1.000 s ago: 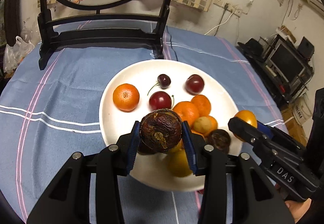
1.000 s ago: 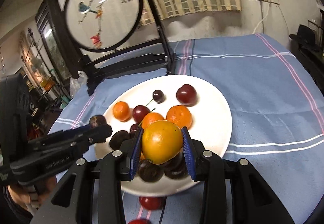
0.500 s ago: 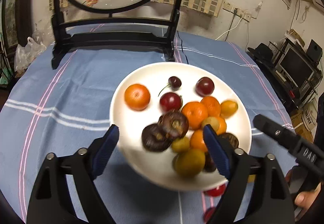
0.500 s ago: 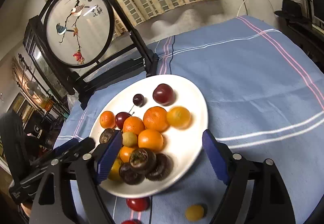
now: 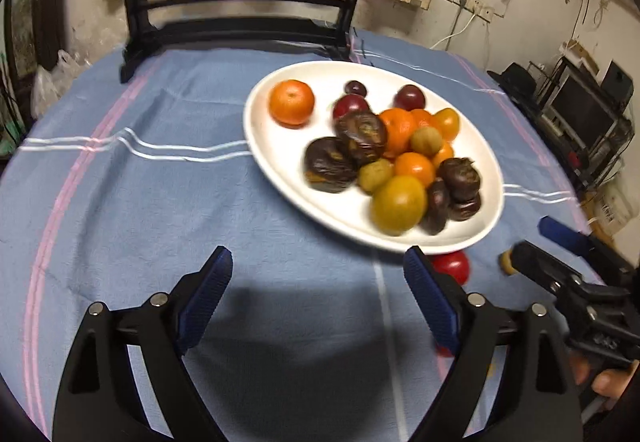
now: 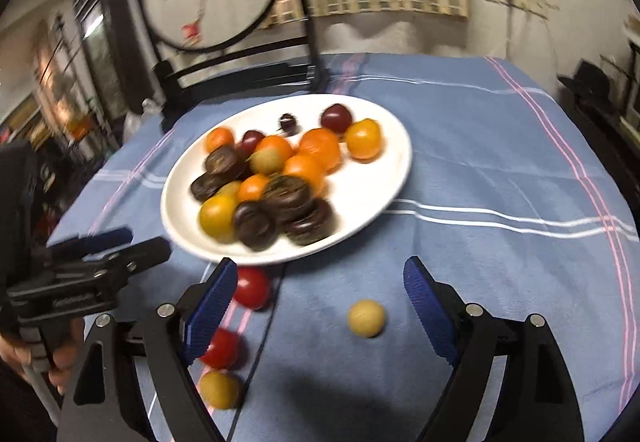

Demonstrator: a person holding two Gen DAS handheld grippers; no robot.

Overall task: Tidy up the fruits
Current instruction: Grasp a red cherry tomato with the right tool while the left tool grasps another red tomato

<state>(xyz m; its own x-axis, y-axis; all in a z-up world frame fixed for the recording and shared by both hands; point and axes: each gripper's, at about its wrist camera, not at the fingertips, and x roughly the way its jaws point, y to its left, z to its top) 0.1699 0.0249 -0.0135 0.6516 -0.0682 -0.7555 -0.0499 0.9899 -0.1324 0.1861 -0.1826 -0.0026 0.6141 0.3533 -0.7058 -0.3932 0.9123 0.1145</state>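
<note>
Four loose fruits lay just short of the plate (image 6: 400,166); the yellow one (image 6: 366,318) sat between the right claw's (image 6: 316,306) opening, empty jaws. Left claw (image 5: 318,292) released, empty.

Fruit-laden plate (image 5: 280,178) — empty left gripper (image 5: 318,290)

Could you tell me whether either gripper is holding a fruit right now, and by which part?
Neither: the left gripper and right gripper stand open over the cloth, jaws empty.
</note>
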